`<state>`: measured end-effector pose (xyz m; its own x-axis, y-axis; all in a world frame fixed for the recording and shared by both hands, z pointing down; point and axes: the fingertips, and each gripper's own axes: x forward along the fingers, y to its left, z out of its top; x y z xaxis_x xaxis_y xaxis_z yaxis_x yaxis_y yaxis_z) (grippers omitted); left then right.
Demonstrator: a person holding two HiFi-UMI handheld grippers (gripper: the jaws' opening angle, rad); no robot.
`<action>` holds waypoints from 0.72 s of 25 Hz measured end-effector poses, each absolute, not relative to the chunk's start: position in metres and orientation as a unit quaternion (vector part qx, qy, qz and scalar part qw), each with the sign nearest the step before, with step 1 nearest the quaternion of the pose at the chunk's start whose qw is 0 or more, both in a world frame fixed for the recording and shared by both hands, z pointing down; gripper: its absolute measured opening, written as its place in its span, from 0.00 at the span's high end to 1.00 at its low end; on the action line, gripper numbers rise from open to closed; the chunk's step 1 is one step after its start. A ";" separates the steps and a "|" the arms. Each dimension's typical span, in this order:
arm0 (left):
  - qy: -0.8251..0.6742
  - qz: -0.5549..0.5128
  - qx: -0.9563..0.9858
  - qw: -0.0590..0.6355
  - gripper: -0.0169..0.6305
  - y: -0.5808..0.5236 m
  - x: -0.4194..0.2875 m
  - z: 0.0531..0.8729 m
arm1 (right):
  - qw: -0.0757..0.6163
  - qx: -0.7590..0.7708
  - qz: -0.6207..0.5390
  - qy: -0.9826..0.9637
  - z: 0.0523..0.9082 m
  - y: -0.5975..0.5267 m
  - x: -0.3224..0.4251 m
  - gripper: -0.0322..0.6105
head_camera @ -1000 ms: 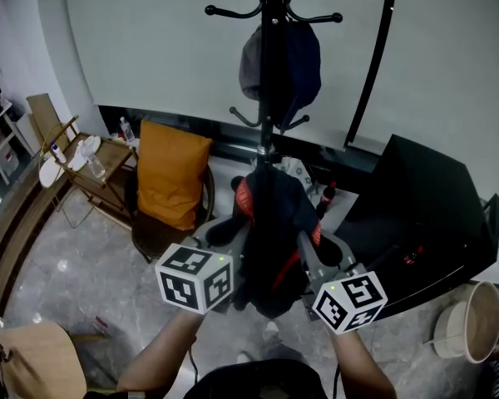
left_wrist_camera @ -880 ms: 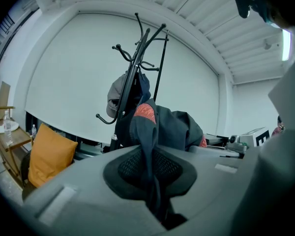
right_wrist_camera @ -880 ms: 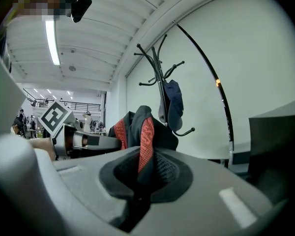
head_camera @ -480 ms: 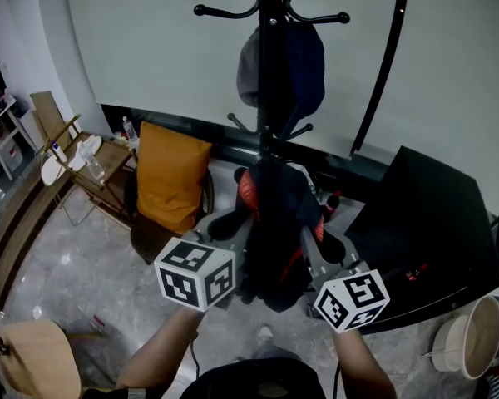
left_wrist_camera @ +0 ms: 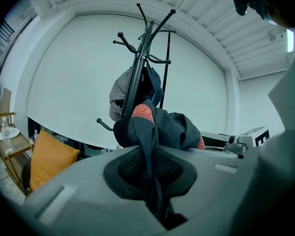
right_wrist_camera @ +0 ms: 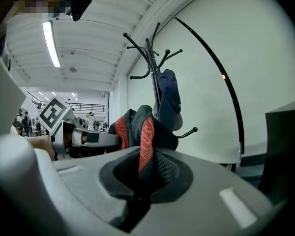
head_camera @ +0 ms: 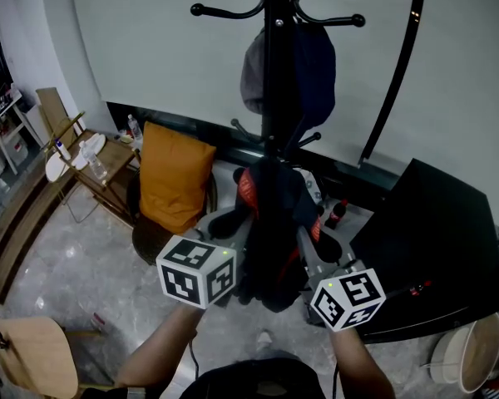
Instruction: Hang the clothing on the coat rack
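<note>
Left gripper (left_wrist_camera: 155, 183) jaws pinch narrow on a jacket (head_camera: 274, 223) fold; right gripper (right_wrist_camera: 140, 181) jaws clamp its red-striped edge. It hangs bunched between them, just near of the rack (head_camera: 279, 106), not yet hooked. Soft dark cloth, woven orange trim; slim black pole, knobbed curved hooks, one carrying a cap (head_camera: 287, 69).

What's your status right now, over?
Left tool, right tool: both clamped on dark jacket. Jacket at coat rack pole, not visibly hooked. Grey-navy item occupies one hook.
</note>
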<state>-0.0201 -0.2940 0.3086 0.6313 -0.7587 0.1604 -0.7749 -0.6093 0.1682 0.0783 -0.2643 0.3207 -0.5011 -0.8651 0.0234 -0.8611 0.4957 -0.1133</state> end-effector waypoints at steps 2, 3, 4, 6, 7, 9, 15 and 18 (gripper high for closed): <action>-0.432 0.039 0.894 0.114 0.93 -0.302 -0.021 0.311 | 0.016 -0.495 -0.060 0.867 0.324 -0.272 0.077 0.91; -0.435 0.040 0.892 0.115 0.93 -0.305 -0.021 0.313 | 0.015 -0.492 -0.062 0.868 0.326 -0.275 0.077 0.91; -0.437 0.042 0.891 0.116 0.93 -0.308 -0.021 0.314 | 0.014 -0.490 -0.063 0.870 0.327 -0.279 0.076 0.91; -0.442 0.045 0.888 0.119 0.93 -0.314 -0.022 0.317 | 0.013 -0.484 -0.067 0.872 0.331 -0.285 0.075 0.91; -0.445 0.046 0.886 0.120 0.93 -0.317 -0.022 0.318 | 0.013 -0.481 -0.070 0.874 0.332 -0.289 0.075 0.91; -0.450 0.050 0.883 0.121 0.93 -0.322 -0.021 0.321 | 0.013 -0.477 -0.076 0.876 0.336 -0.296 0.075 0.91; -0.472 0.060 0.871 0.119 0.93 -0.335 -0.021 0.327 | 0.016 -0.455 -0.093 0.885 0.346 -0.316 0.072 0.91; -0.484 0.062 0.865 0.117 0.93 -0.340 -0.022 0.327 | 0.018 -0.444 -0.095 0.891 0.348 -0.324 0.070 0.91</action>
